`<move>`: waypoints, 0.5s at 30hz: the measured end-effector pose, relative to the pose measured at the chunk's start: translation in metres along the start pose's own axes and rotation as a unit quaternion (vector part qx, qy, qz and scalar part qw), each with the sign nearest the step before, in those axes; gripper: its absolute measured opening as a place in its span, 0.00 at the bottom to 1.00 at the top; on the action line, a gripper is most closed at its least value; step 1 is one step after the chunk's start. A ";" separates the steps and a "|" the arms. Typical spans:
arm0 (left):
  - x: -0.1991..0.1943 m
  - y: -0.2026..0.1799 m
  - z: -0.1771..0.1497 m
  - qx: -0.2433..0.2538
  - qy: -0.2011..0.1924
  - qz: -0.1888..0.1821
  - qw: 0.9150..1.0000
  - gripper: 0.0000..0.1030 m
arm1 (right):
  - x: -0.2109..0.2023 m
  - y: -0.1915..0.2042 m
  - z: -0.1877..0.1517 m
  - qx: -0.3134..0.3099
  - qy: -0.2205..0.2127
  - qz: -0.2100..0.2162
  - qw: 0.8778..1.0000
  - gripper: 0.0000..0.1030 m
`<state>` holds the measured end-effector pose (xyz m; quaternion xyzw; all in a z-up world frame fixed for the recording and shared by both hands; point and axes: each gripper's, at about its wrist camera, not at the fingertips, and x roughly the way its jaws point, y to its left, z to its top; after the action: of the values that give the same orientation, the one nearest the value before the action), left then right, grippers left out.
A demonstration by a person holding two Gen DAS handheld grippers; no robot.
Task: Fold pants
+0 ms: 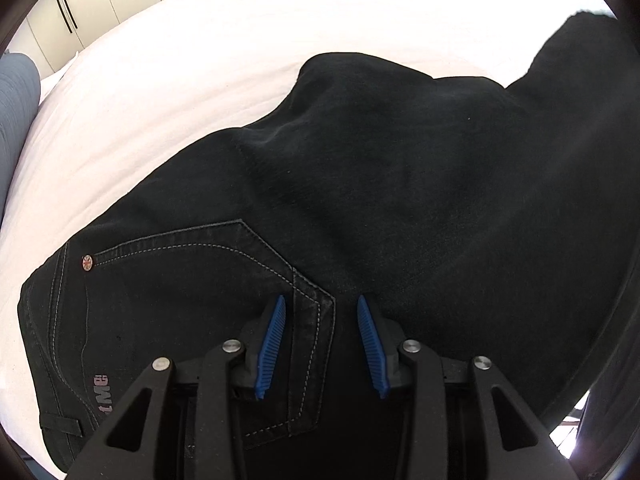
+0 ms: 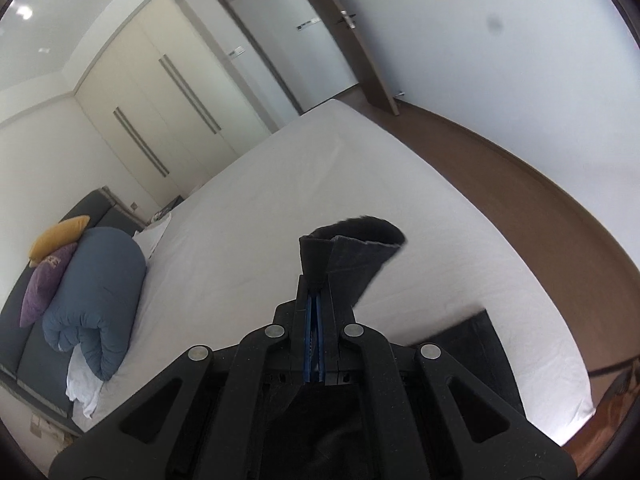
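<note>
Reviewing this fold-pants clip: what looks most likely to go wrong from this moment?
1. The right gripper pinches only the hem end of the black pants; a thin bite like this may slip during the carry.
2. The left gripper is open over the waist area near the pocket stitching, holding nothing, so the waist may drag across the white bed when the leg is pulled.
3. The raised hump of fabric could fold in creased.

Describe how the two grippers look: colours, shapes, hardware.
Both are matte black linkage frames with triangular cutouts and round silver pivot bolts. The left gripper has two blue, ribbed, blade-shaped pads. The right gripper shows the same blue pads edge-on. No cables, markings or sleeves are visible.
</note>
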<state>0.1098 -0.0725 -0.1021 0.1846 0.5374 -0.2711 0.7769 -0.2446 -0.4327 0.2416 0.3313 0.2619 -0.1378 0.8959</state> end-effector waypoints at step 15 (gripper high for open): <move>0.004 -0.015 0.004 0.007 0.009 0.015 1.000 0.40 | 0.008 -0.201 -0.158 0.262 0.044 -0.088 0.960 0.00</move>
<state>0.1048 -0.0875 -0.1037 0.2007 0.5393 -0.2612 0.7750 -0.3824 -0.4771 0.0310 0.5363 0.2835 -0.2651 0.7495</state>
